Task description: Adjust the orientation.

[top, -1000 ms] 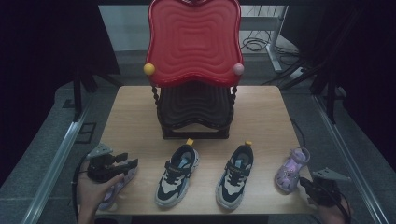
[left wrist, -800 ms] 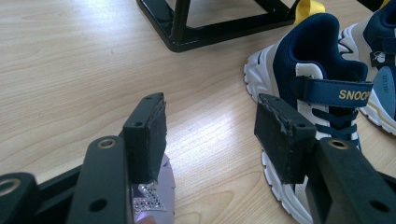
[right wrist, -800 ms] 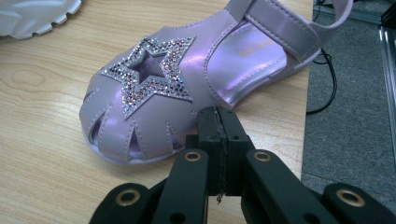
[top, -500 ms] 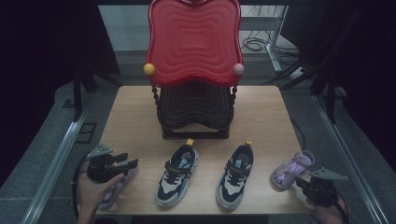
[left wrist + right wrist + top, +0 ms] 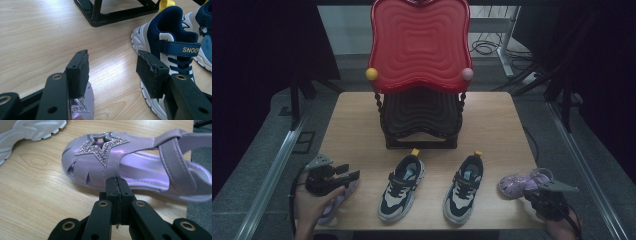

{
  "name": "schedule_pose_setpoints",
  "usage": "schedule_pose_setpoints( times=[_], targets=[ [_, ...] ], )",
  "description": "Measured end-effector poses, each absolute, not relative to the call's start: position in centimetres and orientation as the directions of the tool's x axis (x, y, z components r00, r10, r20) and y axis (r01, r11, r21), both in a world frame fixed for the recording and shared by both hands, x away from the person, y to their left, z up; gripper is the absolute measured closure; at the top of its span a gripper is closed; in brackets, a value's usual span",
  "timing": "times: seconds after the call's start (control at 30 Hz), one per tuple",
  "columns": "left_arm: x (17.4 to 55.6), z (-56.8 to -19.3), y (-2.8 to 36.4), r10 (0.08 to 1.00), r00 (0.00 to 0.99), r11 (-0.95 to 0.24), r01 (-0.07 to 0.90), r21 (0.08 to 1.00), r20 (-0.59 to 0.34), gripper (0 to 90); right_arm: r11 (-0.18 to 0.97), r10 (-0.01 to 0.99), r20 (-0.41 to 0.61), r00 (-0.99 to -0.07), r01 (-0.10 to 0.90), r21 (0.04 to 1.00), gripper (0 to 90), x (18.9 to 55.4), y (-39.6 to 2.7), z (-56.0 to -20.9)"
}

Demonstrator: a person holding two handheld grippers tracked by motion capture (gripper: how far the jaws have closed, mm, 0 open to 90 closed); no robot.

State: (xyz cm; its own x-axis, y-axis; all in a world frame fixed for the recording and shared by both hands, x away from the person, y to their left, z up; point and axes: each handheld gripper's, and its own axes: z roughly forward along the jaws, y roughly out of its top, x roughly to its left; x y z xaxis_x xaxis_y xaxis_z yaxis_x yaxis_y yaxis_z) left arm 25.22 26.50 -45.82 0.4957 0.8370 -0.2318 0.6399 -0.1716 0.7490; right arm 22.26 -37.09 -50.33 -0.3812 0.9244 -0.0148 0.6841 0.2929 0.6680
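A purple sandal with a glitter star [image 5: 105, 150] lies crosswise at the table's right front, toe to the left in the high view [image 5: 522, 183], its heel past the table edge. My right gripper [image 5: 117, 183] is shut with nothing between its jaws, and its tips rest against the sandal's sole edge [image 5: 536, 194]. The matching purple sandal [image 5: 333, 204] lies at the left front, partly under my left gripper [image 5: 351, 176]. That gripper [image 5: 112, 67] is open above bare wood, with the sandal's toe [image 5: 81, 106] below its left jaw.
Two navy, white and beige sneakers [image 5: 402, 187] [image 5: 464, 187] stand side by side in the front middle, toes toward me. Behind them is a black two-tier rack [image 5: 419, 122] topped by a red wavy tray [image 5: 419, 45]. The wooden table [image 5: 492, 120] has free room on either side of the rack.
The right sandal has turned from pointing away to lying crosswise, with its toe swung left. My right gripper shifted slightly alongside it. The left gripper stayed put.
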Motion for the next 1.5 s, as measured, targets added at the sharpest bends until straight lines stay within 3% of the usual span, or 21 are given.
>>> schedule_pose_setpoints(
  times=[0.37, 1.17, 1.5],
  targets=[
    [25.3, -45.9, 26.5, 0.837, 0.496, -0.174, 0.643, 0.746, -0.233, 43.8, 0.315, 0.916, -0.027, -0.401, 0.675, 0.667, 89.8, 22.7, -35.8, -50.4],
    [25.4, -46.0, 26.5, 0.836, 0.496, -0.175, 0.645, 0.744, -0.233, 43.7, 0.312, 0.938, -0.101, -0.331, 0.681, 0.662, 89.7, 24.0, -32.3, -50.8],
    [25.2, -45.9, 26.9, 0.840, 0.490, -0.169, 0.643, 0.747, -0.232, 43.6, 0.233, 0.945, -0.020, -0.327, 0.627, 0.743, 89.3, 23.3, -33.8, -49.0]
  ],
)
